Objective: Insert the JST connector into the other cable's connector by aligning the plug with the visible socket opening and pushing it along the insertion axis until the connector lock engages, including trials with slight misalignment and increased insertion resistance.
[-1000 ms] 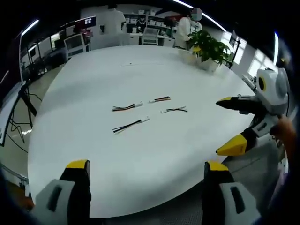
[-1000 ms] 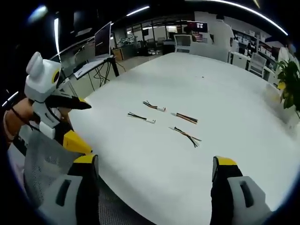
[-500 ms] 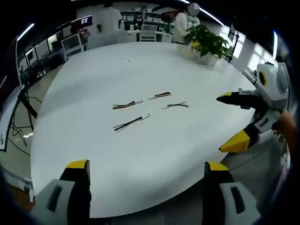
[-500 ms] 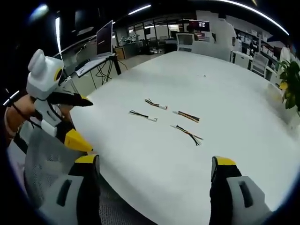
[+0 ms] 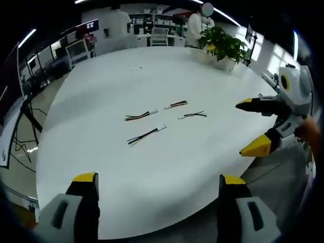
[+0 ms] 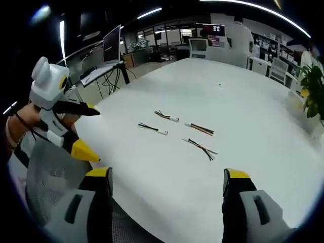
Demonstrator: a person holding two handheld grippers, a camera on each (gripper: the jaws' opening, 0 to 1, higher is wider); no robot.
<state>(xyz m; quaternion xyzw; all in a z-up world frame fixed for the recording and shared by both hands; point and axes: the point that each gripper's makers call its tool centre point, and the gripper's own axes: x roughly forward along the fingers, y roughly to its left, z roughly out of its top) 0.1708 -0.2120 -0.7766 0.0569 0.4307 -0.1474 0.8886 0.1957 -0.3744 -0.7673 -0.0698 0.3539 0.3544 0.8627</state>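
Several short cables with white JST connectors lie spread near the middle of the white round table (image 5: 116, 71). In the left gripper view they are a black-red-orange cable (image 5: 140, 116), a red-black one (image 5: 175, 105), a dark one (image 5: 192, 115) and a black one (image 5: 146, 135). The right gripper view shows the same cables (image 6: 166, 116), (image 6: 152, 128), (image 6: 201, 128), (image 6: 201, 147). My left gripper (image 5: 158, 179) hangs open over the near table edge, holding nothing. My right gripper (image 6: 167, 174) is open too and empty. Each gripper appears in the other's view, left (image 6: 87, 129) and right (image 5: 253, 125), both well short of the cables.
A potted plant (image 5: 223, 45) stands at the table's far side, also at the edge of the right gripper view (image 6: 314, 86). A person (image 5: 198, 23) stands behind it. A mesh chair (image 6: 45, 172) sits by the table edge. Desks, monitors and a laptop stand (image 6: 111, 45) ring the room.
Both views have shifted slightly with the hands. My right gripper's jaws stand a little closer together than before. The cables lie where they were.
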